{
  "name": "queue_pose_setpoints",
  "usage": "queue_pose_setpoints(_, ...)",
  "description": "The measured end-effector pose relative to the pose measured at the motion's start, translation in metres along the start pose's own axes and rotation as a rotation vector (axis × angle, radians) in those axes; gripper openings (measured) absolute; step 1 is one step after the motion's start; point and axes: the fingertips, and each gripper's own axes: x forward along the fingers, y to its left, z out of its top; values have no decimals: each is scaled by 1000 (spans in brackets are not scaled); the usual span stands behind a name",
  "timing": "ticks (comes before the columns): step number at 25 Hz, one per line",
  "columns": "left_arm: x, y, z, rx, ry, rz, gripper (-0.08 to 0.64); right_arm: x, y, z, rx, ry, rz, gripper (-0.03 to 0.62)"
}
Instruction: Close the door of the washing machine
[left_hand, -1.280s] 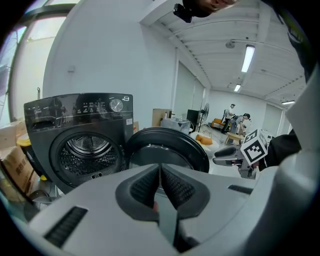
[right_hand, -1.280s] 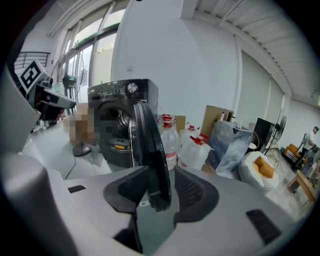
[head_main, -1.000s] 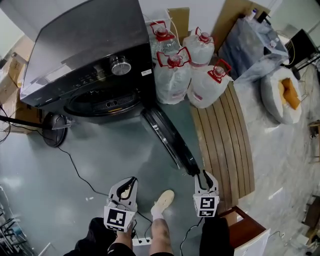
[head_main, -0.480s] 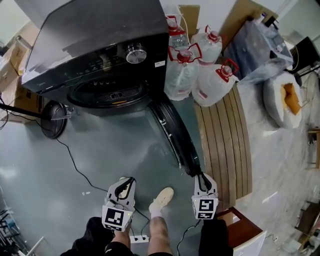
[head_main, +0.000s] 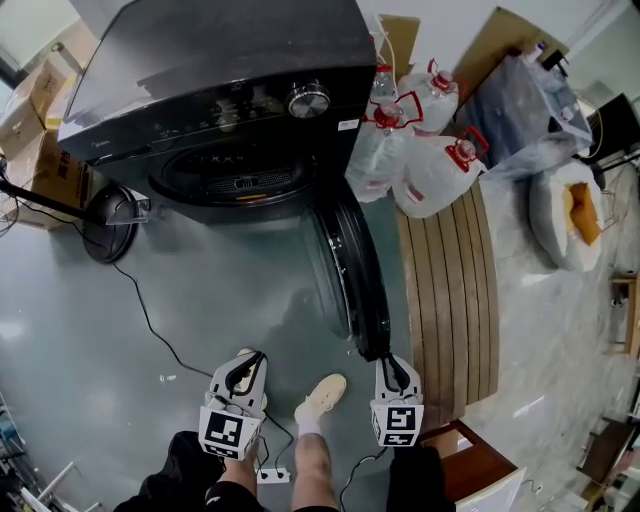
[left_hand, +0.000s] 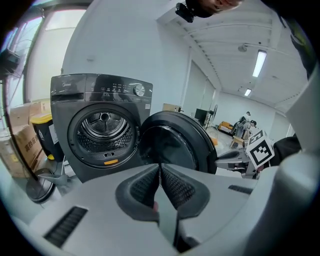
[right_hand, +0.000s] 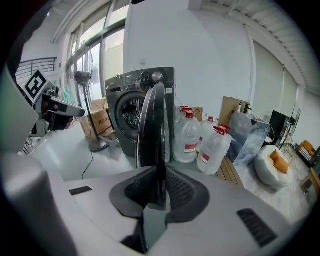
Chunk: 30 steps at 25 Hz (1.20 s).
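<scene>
Since a second ago the right gripper (head_main: 388, 362) has narrowed its jaws onto the free edge of the door (head_main: 355, 270) and begun walking it round, so the door now stands roughly square to the front of the washing machine (head_main: 220, 70) instead of flung wide toward the water jugs (head_main: 430, 170). Nearest the person, the jaws are clamped on the door's rim. That grip suits the job: the outer edge gives the longest lever from the hinge. The left gripper (head_main: 248, 362) hangs beside it over the floor with its jaws together and nothing between them, kept clear of the door's path. Beyond, the drum opening (left_hand: 102, 132) gapes uncovered, so the door has about a quarter-turn left. Farther right, the jugs stand beside the machine, behind the door's swing.
</scene>
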Motion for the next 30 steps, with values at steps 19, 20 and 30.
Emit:
queue_pose_setpoints(19, -46, 68, -34, -73, 2, 41, 34, 17, 129, 13, 35, 33, 126, 87)
queue_pose_setpoints(20, -49, 75, -36, -81, -1, 51, 34, 19, 137, 15, 33, 37, 139, 90)
queue_pose_setpoints(30, -81, 132, -52, -132, -4, 116, 34, 46, 220, 38, 22, 75, 207, 114)
